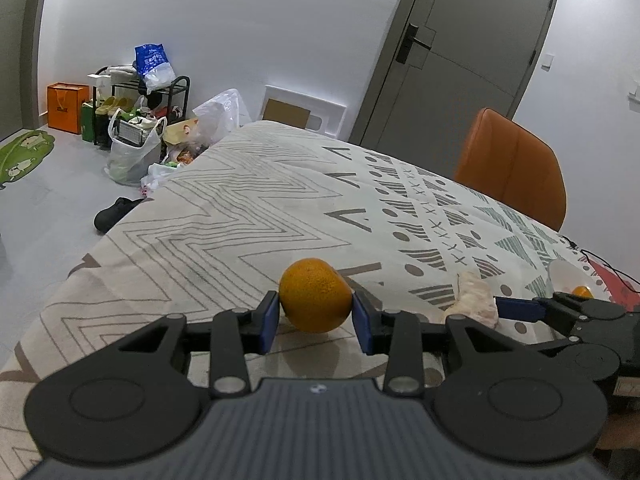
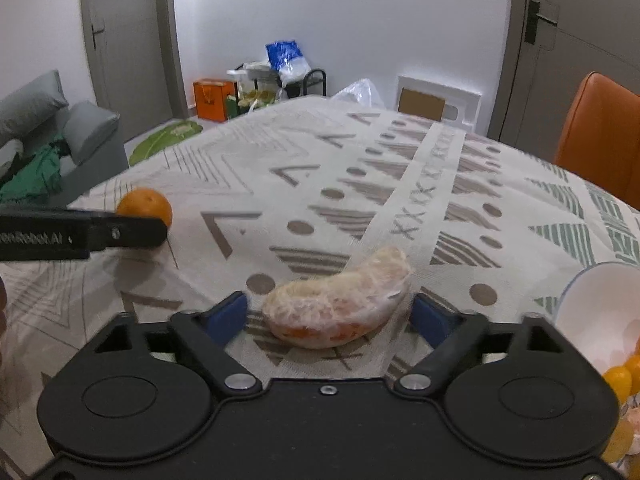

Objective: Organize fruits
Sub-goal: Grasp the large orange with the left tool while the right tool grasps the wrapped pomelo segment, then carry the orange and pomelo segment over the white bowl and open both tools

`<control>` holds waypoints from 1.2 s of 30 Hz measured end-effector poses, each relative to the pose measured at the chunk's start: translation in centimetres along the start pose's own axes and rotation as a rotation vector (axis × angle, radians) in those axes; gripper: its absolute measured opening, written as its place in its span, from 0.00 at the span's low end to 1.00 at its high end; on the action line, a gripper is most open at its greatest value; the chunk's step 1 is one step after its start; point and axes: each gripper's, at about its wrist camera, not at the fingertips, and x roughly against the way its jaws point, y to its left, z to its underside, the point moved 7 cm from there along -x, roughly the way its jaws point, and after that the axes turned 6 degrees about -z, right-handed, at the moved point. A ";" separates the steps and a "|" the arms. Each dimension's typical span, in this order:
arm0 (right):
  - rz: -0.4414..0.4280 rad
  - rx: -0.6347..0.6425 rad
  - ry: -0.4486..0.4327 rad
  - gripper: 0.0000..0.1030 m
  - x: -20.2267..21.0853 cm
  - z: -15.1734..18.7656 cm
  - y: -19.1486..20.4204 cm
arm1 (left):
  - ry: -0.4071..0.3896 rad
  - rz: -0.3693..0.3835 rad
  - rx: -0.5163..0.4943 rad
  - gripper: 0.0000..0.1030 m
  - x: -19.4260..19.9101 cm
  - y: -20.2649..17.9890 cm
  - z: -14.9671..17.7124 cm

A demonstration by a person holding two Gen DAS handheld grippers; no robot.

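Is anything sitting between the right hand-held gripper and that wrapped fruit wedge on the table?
Nothing visible does. The wrapped fruit wedge already lies on the tablecloth between the blue fingers of the right hand-held gripper, with small gaps on both sides. The white bowl sits off to the right, clear of it.

An orange chair (image 1: 516,168) stands at the table's far right edge; past the far left corner, plastic bags (image 1: 132,148) and what looks like a shoe rack (image 1: 160,92) crowd the wall.
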 end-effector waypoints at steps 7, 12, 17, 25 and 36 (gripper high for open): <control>0.004 -0.014 -0.020 0.69 1.1 -0.1 -0.2 | -0.010 0.011 -0.008 0.37 0.4 -0.5 -0.1; 0.005 -0.024 -0.057 0.69 2.9 -0.4 -0.3 | -0.016 0.029 -0.022 0.37 0.7 -1.5 -0.2; 0.021 -0.046 -0.092 0.69 4.8 -0.4 -1.0 | -0.023 0.052 -0.047 0.37 1.0 -3.1 -0.2; 0.076 -0.093 -0.135 0.69 7.9 0.0 -3.1 | -0.027 0.108 -0.081 0.37 1.4 -6.1 0.1; 0.128 -0.149 -0.179 0.69 10.7 1.4 -6.1 | -0.019 0.143 -0.148 0.37 1.5 -10.1 0.6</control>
